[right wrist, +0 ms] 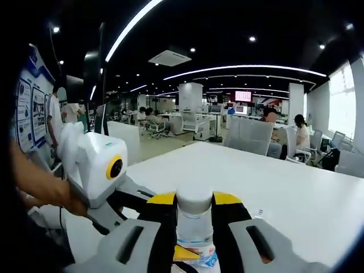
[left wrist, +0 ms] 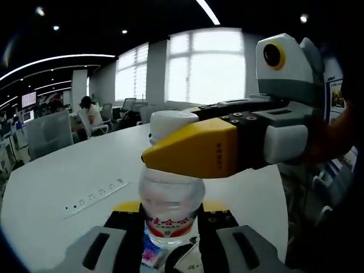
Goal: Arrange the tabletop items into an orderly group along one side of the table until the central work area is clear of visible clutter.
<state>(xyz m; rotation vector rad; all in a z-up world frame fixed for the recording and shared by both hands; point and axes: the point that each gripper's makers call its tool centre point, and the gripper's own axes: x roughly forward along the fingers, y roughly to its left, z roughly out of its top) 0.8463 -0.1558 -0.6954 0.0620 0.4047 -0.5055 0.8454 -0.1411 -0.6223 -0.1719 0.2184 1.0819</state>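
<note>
A clear water bottle (left wrist: 170, 199) with a red label stands upright on the white table (left wrist: 57, 176). My left gripper (left wrist: 173, 209) is shut on its body from the near side, yellow tips on both flanks. Reaching in from the right, my right gripper (left wrist: 166, 136) is shut on the white cap (left wrist: 170, 120). In the right gripper view, that cap (right wrist: 194, 199) sits squeezed between the right gripper's (right wrist: 194, 201) yellow tips, and the bottle's neck (right wrist: 194, 230) shows below. The left gripper's white housing (right wrist: 105, 165) comes in from the left, held by a hand (right wrist: 40, 190).
A flat white power strip (left wrist: 96, 196) lies on the table to the left of the bottle. A small blue and pink packet (left wrist: 151, 253) lies at the bottle's base. Office chairs (right wrist: 250, 135) and seated people (left wrist: 90, 111) ring the far table edge (right wrist: 296, 199).
</note>
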